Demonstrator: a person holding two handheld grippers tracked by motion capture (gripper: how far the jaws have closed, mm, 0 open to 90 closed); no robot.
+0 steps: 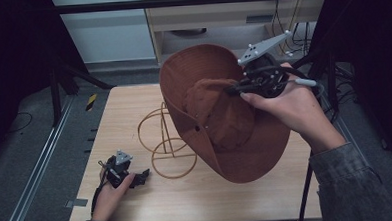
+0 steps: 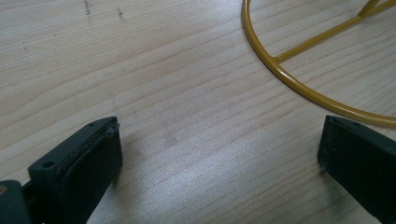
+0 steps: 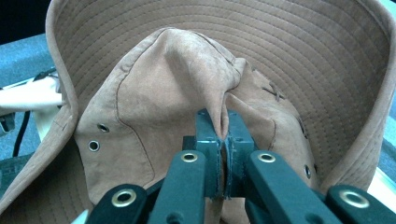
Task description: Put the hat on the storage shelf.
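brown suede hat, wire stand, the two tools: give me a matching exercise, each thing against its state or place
Things:
1. brown suede wide-brimmed hat
2. yellow wire hat stand
3. left tool
4. right tool

States:
A. open, low over the wooden table
B. shut on a fold of the crown
C. held up in the air, tilted
D. standing on the table

Pairs: 1-C, 2-D, 3-A, 4-B
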